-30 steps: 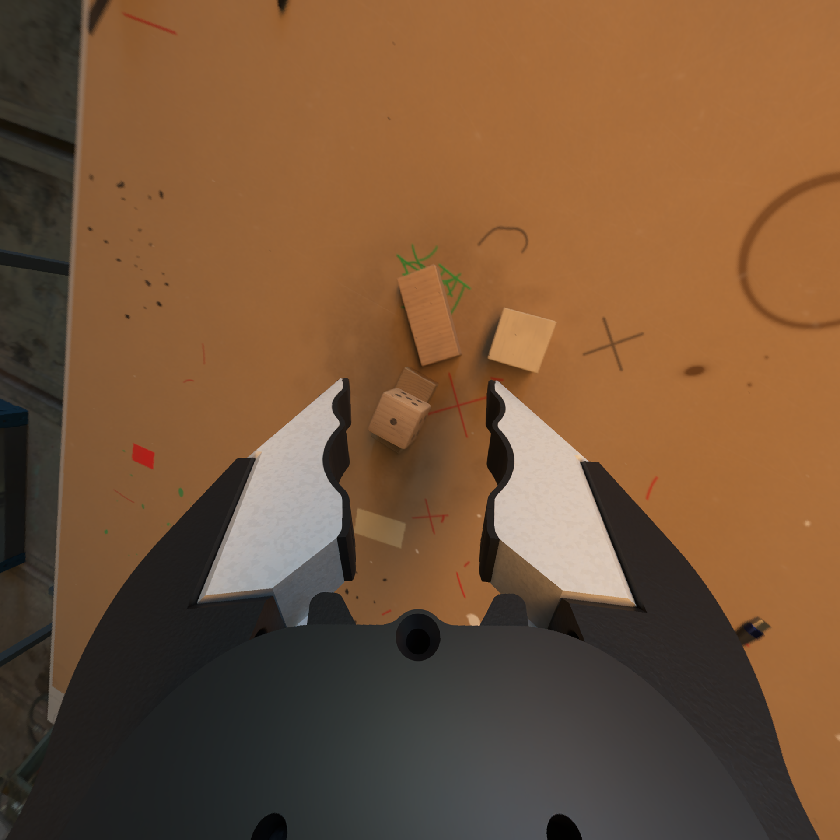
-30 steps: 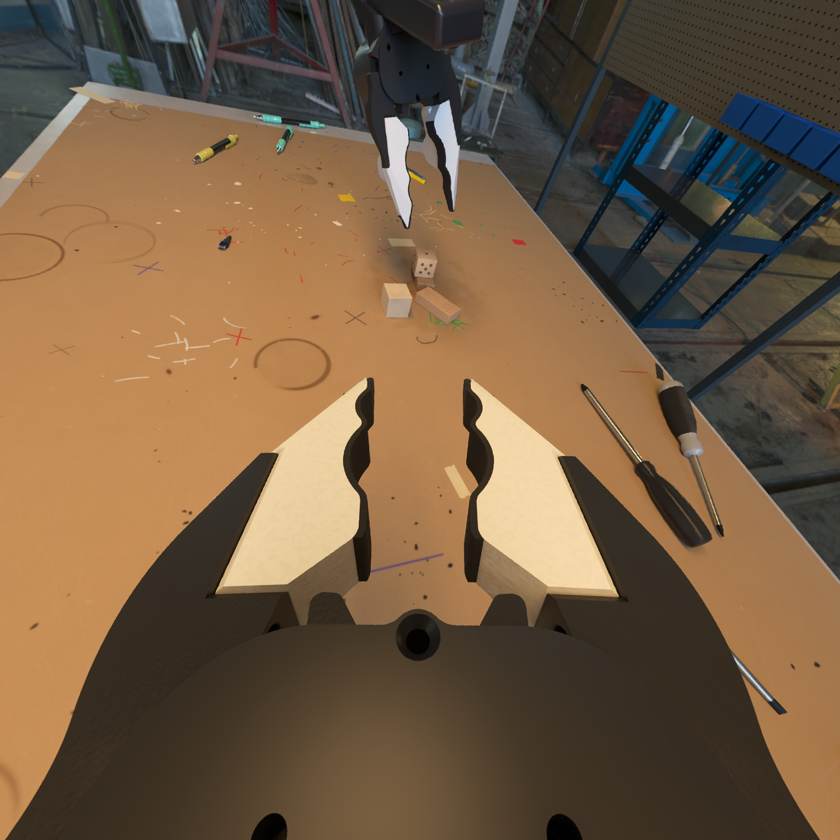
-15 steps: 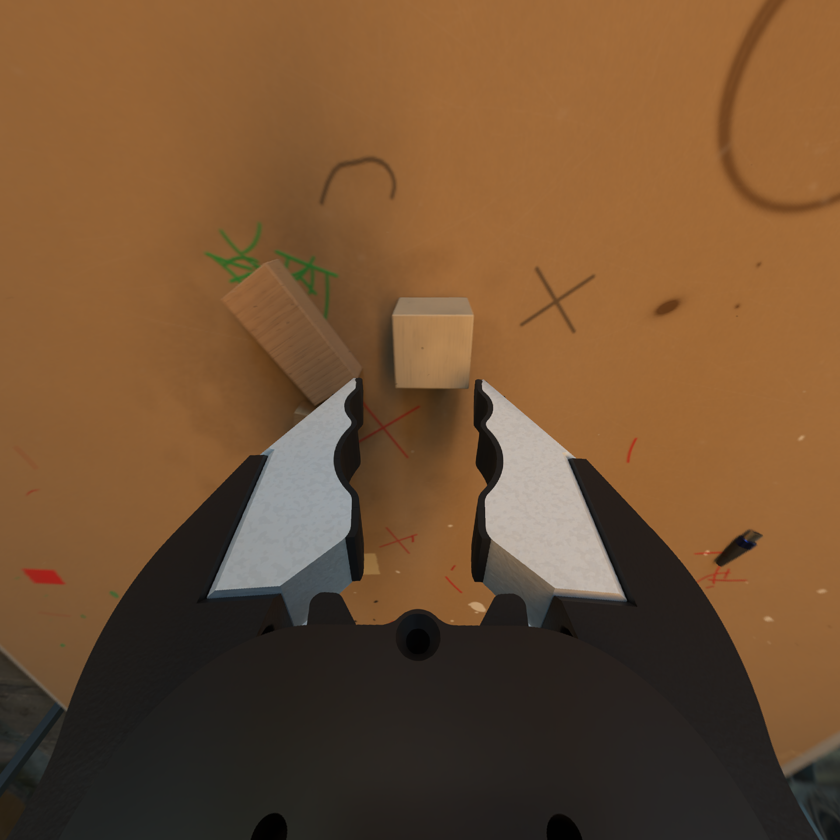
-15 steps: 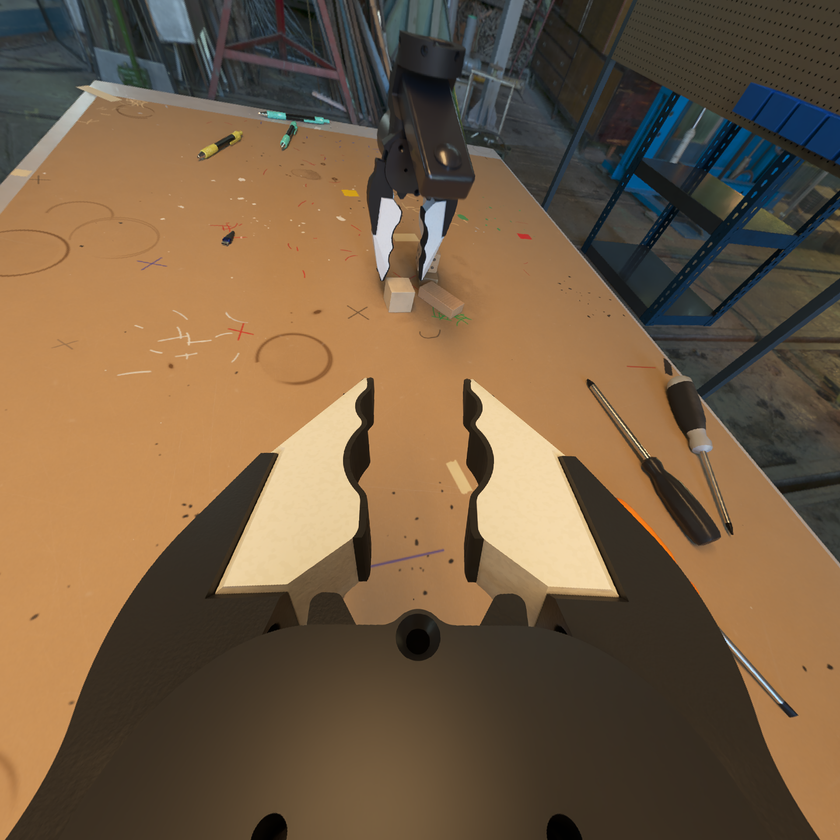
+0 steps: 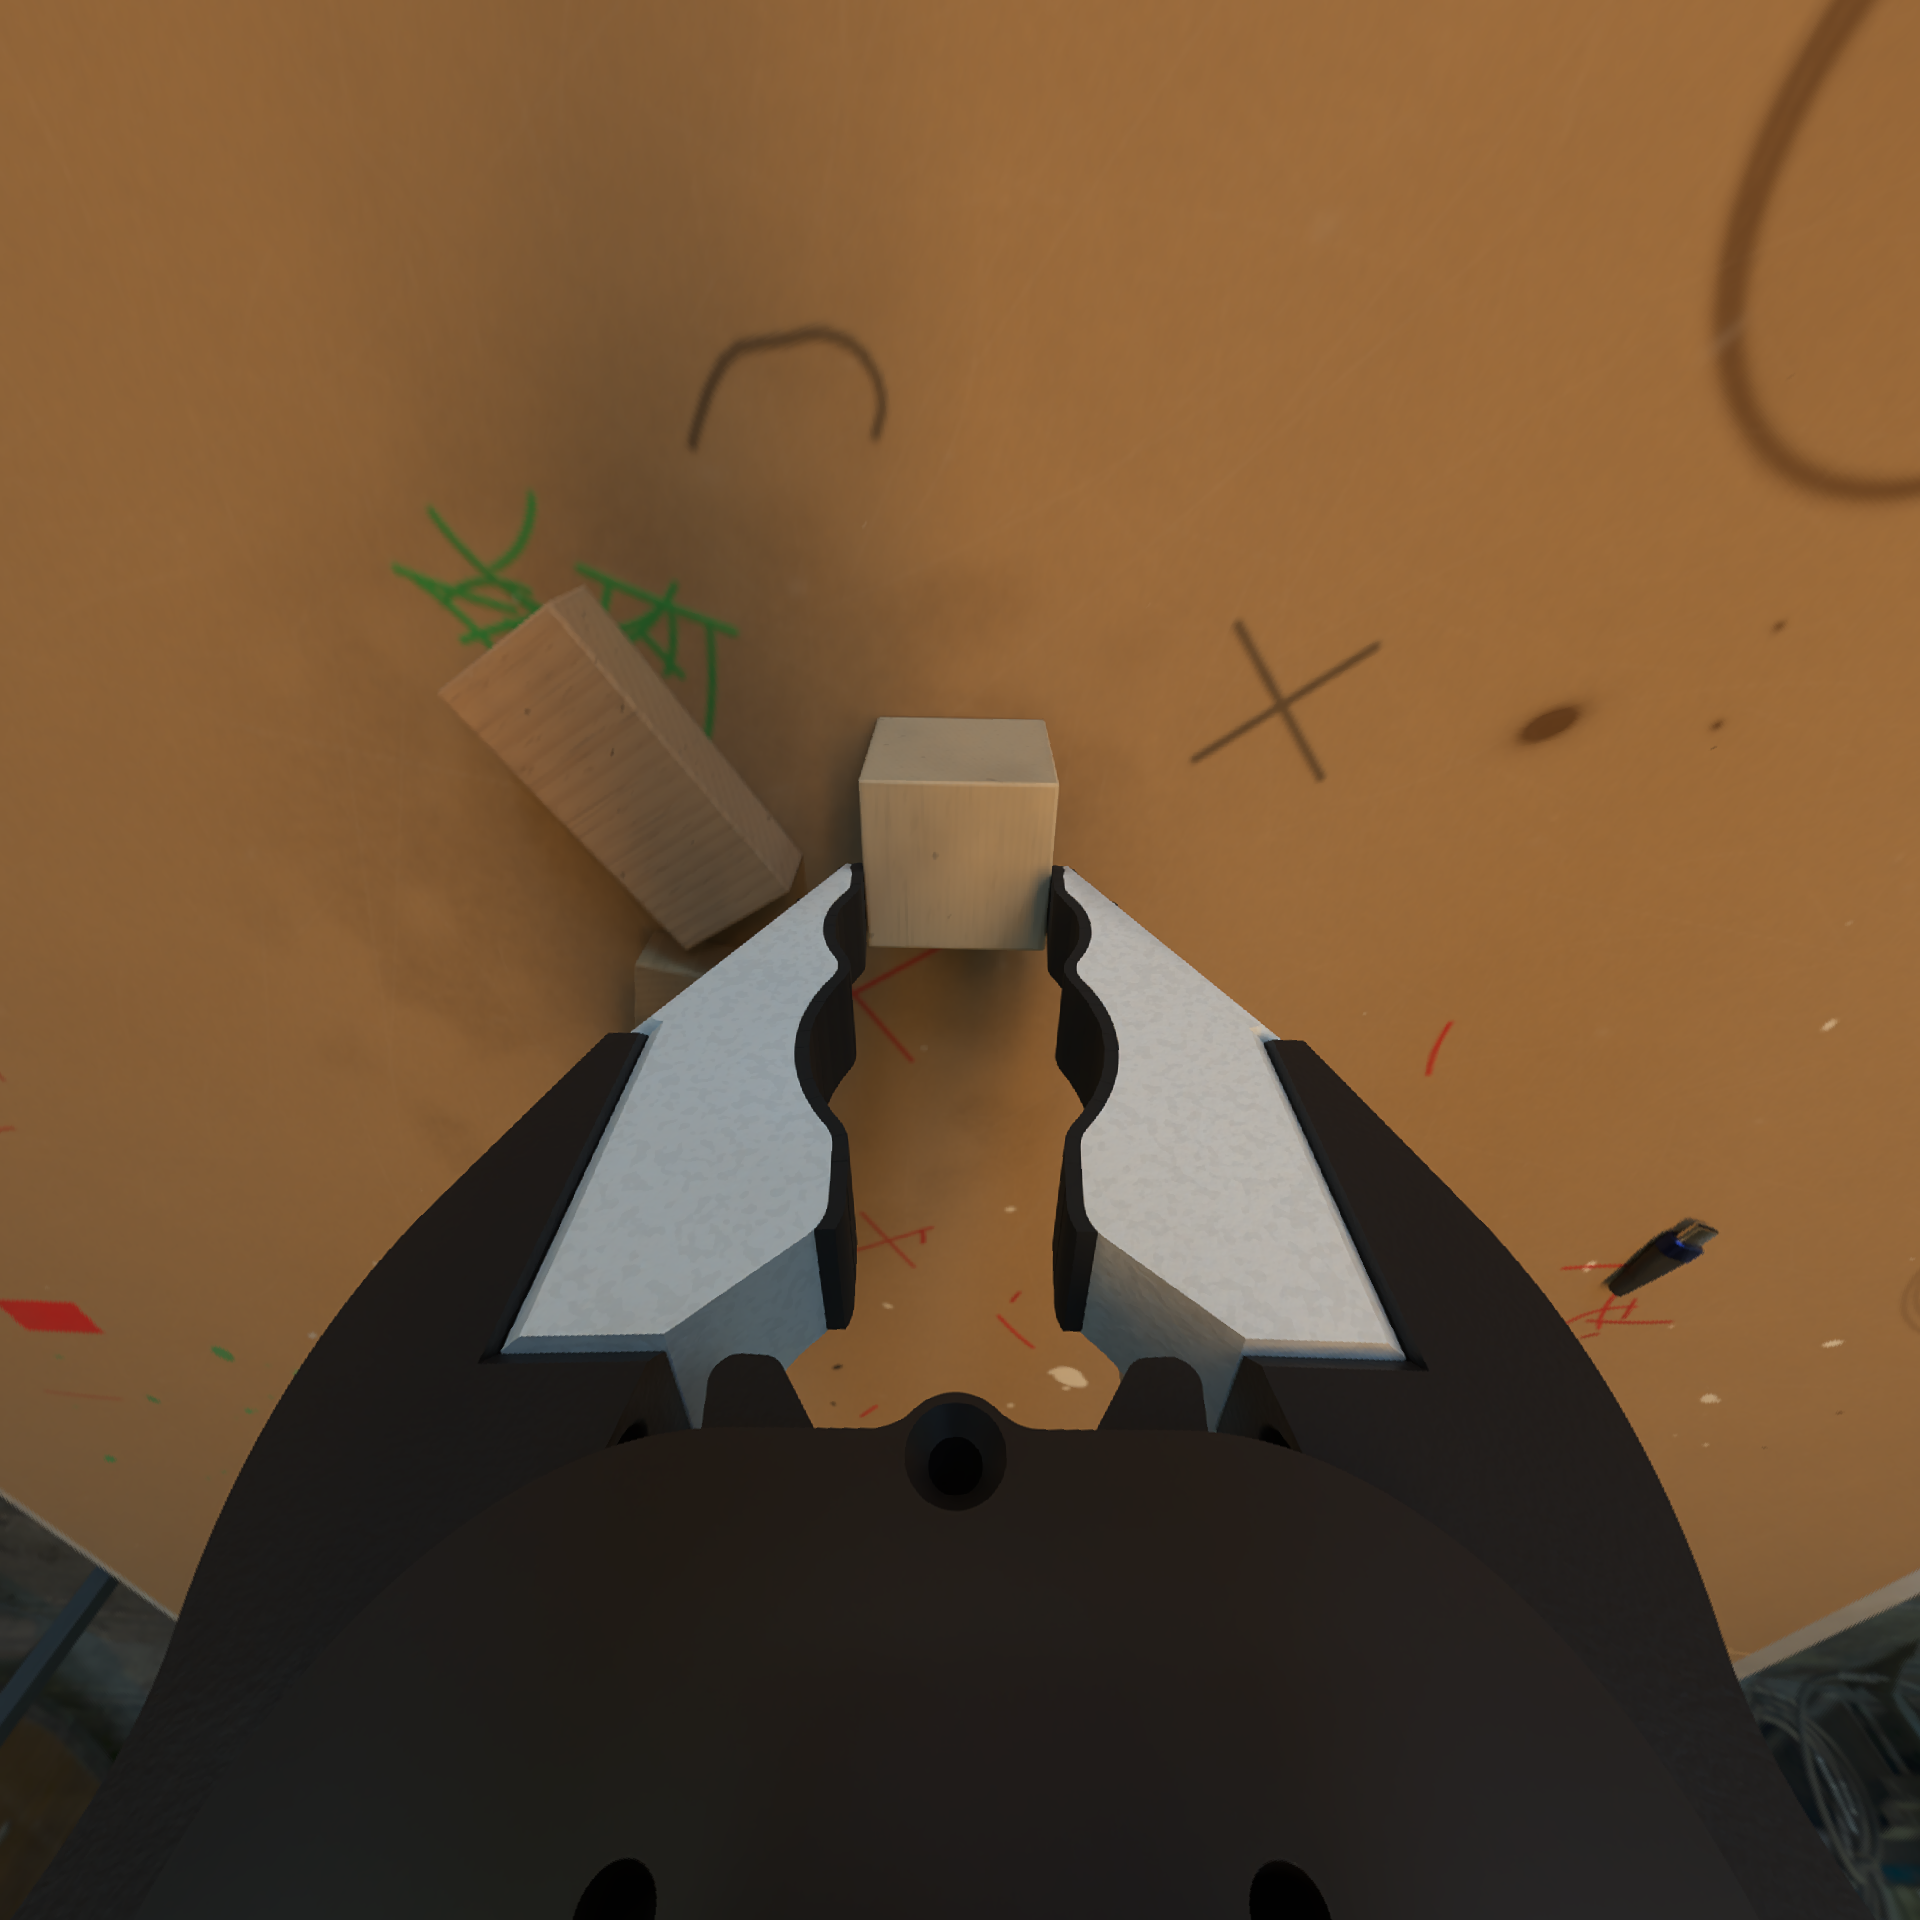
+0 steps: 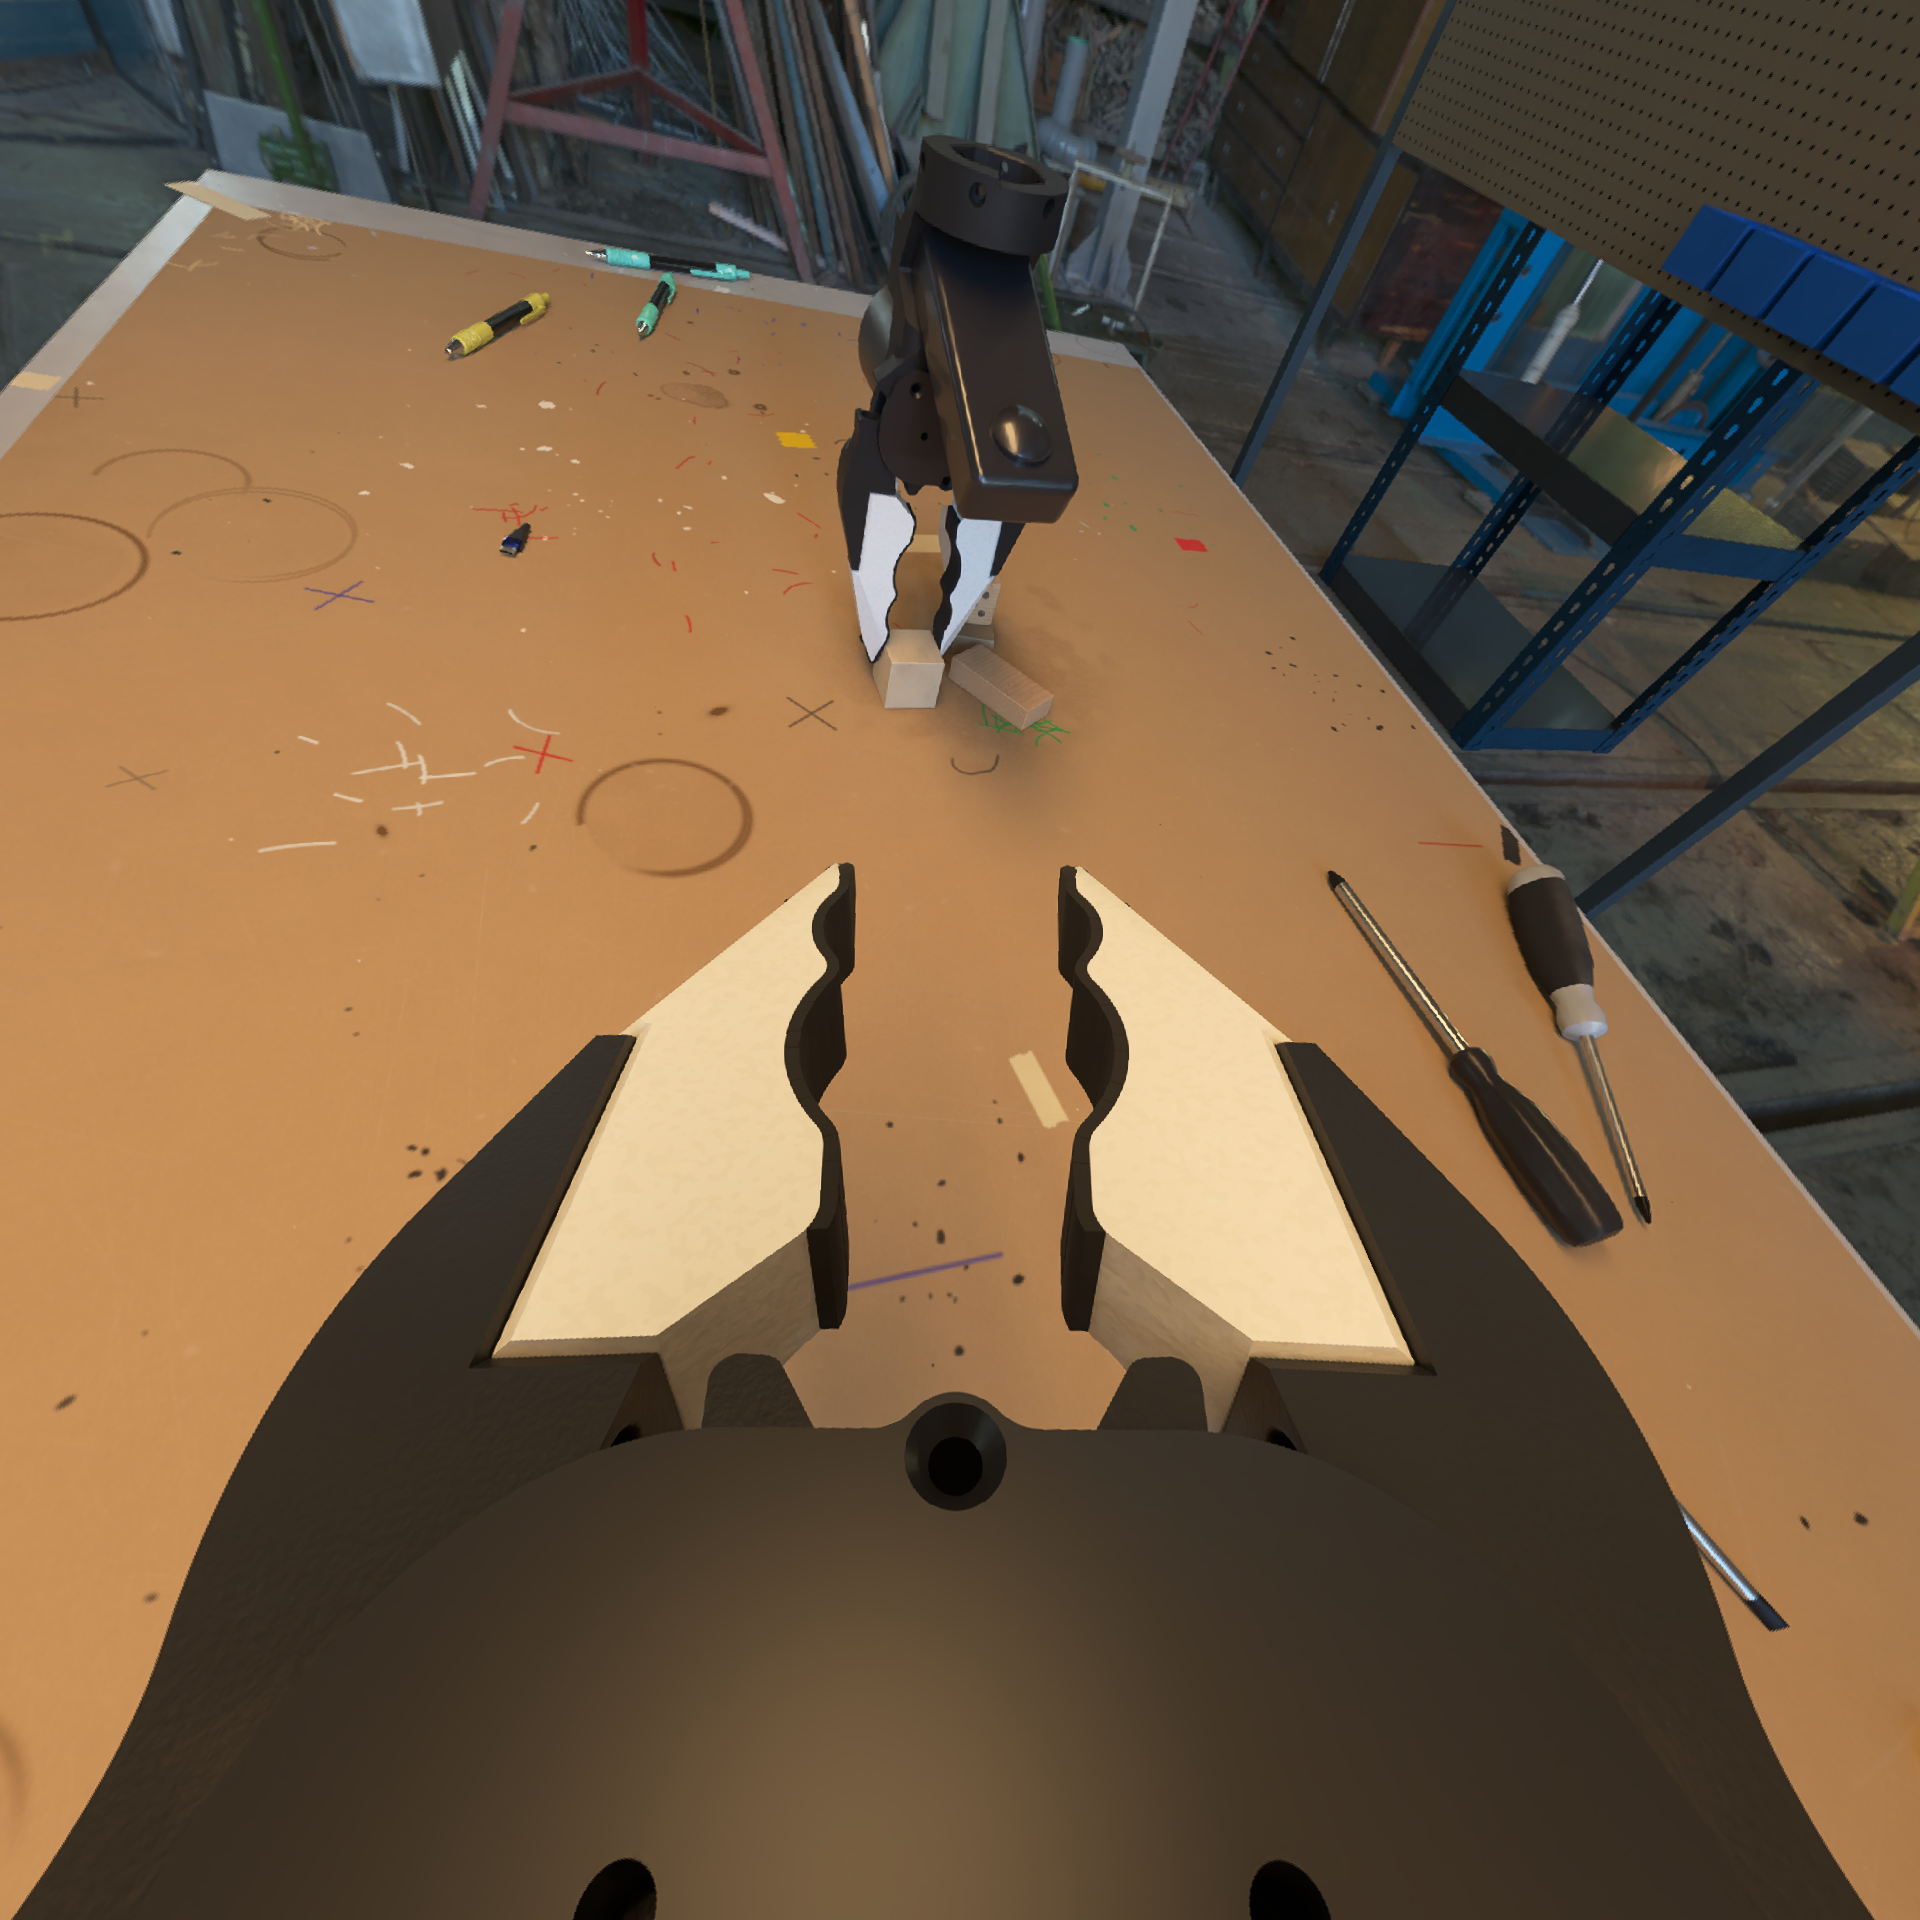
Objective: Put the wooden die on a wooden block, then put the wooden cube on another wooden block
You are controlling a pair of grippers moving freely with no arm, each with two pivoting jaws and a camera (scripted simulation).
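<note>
The pale wooden cube sits on the brown table, with my left gripper closed on its two sides near the bottom edge. A long wooden block lies aslant just left of it. A small block peeks out under my left finger. From the right wrist view, the left gripper points down over the cube, beside the long block. The dotted wooden die shows partly behind its finger. My right gripper is open and empty, well short of the blocks.
Two screwdrivers lie at the right near the table edge. Pens lie at the far side. A small dark stick lies right of the left gripper. Blue shelving stands beyond the right edge.
My left gripper moved from over the die to the cube, came down and narrowed its jaws onto the cube's sides. The right gripper has barely moved.
</note>
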